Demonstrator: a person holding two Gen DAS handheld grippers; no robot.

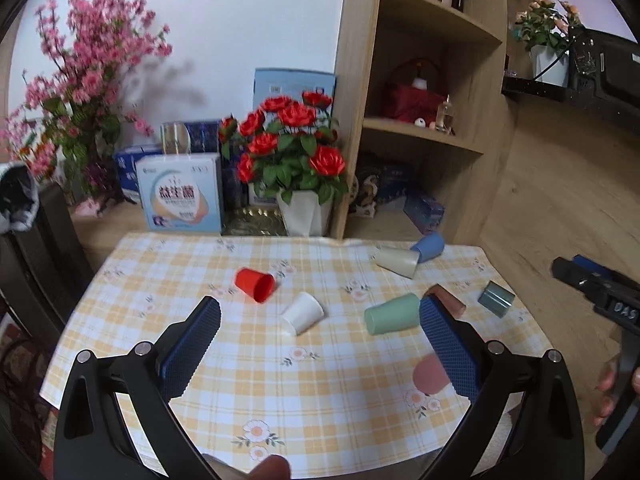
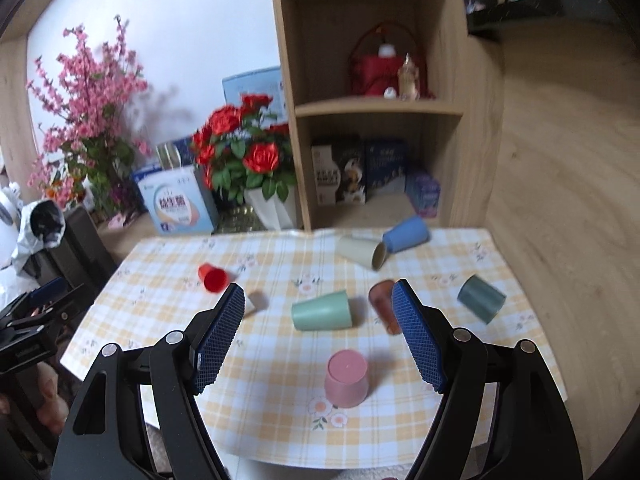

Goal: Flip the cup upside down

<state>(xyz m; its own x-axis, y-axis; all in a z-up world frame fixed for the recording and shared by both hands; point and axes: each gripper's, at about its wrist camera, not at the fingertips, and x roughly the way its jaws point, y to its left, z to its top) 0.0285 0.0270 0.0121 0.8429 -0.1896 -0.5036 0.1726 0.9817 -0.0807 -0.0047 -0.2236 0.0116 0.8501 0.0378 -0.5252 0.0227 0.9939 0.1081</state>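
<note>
Several plastic cups lie on their sides on the checked tablecloth [image 2: 280, 360]: red [image 2: 213, 277], white [image 1: 303, 313], light green [image 2: 322, 311], brown [image 2: 385, 309], dark green [image 2: 481, 298], cream [image 2: 361, 252] and blue [image 2: 406, 233]. A pink cup [image 2: 346, 378] stands upside down near the front edge. My right gripper [image 2: 318, 336] is open and empty above the cloth, with the pink cup just below between its jaws. My left gripper [image 1: 320, 344] is open and empty above the cloth's front left, behind the white cup. The pink cup [image 1: 430, 374] shows blurred by the left gripper's right finger.
A pot of red roses [image 2: 256, 168], boxes [image 2: 180, 200] and pink blossoms [image 2: 88, 120] stand behind the table. A wooden shelf unit [image 2: 380, 112] rises at the back right. The right gripper and hand [image 1: 608, 320] show at the right edge of the left wrist view.
</note>
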